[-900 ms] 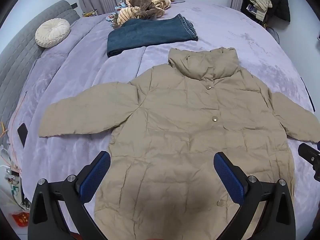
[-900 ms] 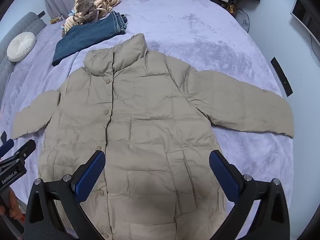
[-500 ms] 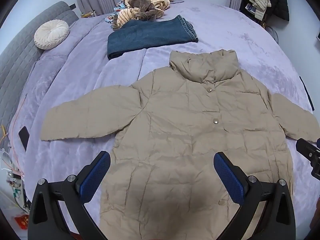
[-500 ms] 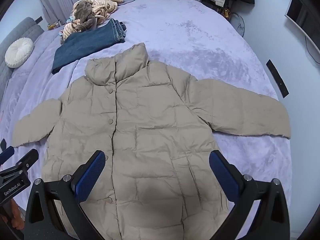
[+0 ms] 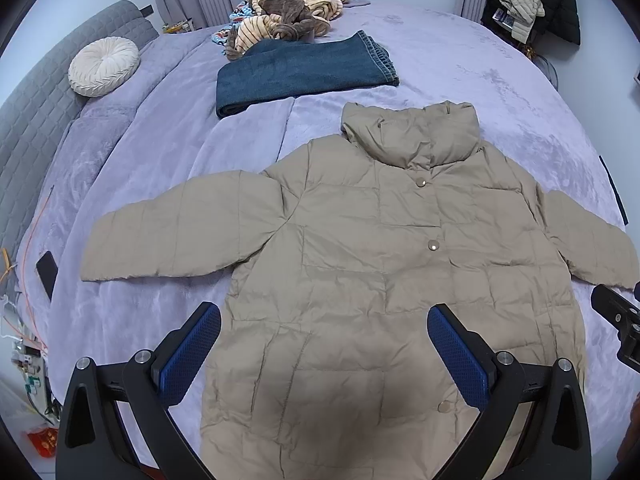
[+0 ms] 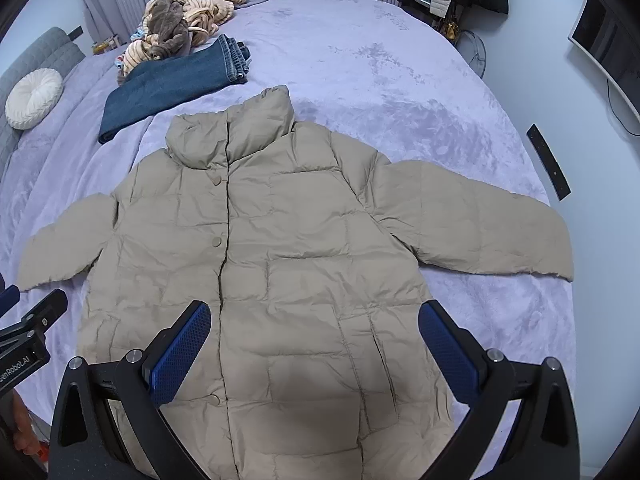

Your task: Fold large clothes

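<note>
The tan puffy coat (image 5: 384, 280) lay flat, front up, in the middle of the purple bed (image 5: 500, 92), sleeves spread toward 9 and 3 o'clock. The left tool (image 5: 324, 344) and right tool (image 6: 314, 342) hung above its bottom part, jaws wide apart, holding nothing. A good start would be pinching one sleeve by its end and laying it across the chest. Folded jeans (image 5: 304, 72) sat at 12 o'clock, a round white pillow (image 5: 104, 66) at 10.

Soft, even, cool light is spread across both views, and focus is held sharp. A dim shadow is cast on the jacket (image 5: 360, 280) near its hem. Edges are bent and blackened by fisheye distortion.
</note>
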Available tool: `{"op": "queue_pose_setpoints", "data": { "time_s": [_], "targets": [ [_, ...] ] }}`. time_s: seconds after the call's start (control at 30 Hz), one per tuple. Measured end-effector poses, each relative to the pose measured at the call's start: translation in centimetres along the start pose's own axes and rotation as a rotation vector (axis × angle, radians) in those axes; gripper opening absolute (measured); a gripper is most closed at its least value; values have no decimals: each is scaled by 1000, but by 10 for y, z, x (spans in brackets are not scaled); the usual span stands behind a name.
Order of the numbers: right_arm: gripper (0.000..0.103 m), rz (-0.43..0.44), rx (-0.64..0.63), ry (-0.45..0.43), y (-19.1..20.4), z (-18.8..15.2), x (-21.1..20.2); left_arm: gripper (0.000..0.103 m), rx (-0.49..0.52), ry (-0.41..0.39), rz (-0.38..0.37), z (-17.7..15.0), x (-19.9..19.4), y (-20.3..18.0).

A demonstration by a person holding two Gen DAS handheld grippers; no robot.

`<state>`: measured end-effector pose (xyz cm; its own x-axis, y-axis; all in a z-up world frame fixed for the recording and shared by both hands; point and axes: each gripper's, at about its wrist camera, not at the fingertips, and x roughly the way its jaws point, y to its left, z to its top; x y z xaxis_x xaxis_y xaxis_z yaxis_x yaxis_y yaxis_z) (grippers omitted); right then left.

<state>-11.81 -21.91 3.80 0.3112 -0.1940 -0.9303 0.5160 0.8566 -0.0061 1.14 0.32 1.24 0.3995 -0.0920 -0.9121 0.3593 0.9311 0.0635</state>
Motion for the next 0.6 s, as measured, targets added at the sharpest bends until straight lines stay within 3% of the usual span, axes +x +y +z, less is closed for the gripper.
{"op": "queue_pose_setpoints", "data": {
  "time_s": [0.6],
  "targets": [
    [103,1,1,2,0,1,-1,103,1,1,3,2,1,1]
  ]
}}
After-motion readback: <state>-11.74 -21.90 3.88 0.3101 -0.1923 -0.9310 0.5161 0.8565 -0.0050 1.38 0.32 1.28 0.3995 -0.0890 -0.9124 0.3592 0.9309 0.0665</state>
